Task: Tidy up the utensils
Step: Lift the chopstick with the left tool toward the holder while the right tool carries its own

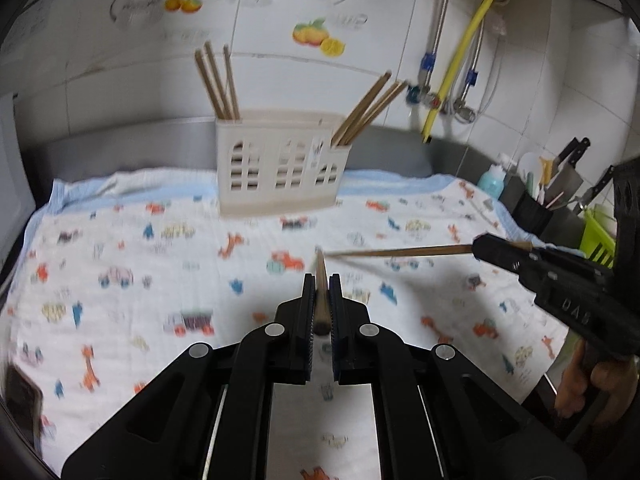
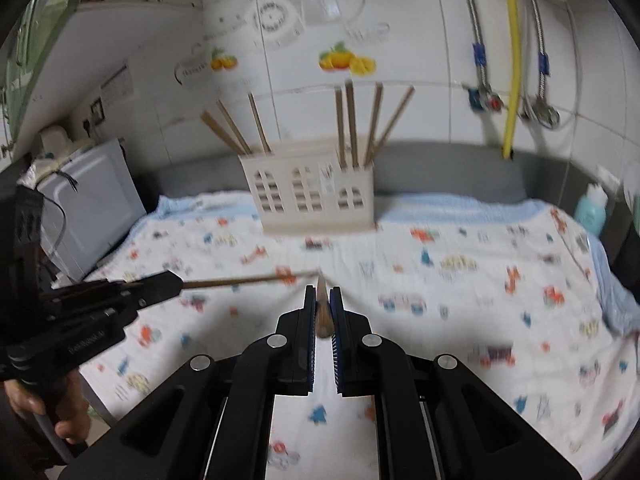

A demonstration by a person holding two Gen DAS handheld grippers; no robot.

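Chopsticks sit clamped, one in each gripper: left gripper (image 1: 320, 280) and right gripper (image 2: 322, 292). Both hover above the patterned cloth (image 1: 160, 264), before the cream utensil holder (image 1: 280, 164).

A white tiled wall (image 1: 280, 72) fills the background, decorated with orange-fruit stickers (image 1: 318, 36) and faint teapot outlines at twelve o'clock. A yellow hose (image 1: 460, 64) and braided metal pipes (image 2: 476, 40) with blue clips run down the wall at two o'clock. The bench is covered by a white cloth (image 1: 160, 264) printed with small cartoon animals and cars, edged in pale blue. A white appliance (image 2: 92, 208) stands at nine o'clock in the right wrist view. A teal bottle (image 1: 493, 181) sits at three o'clock.
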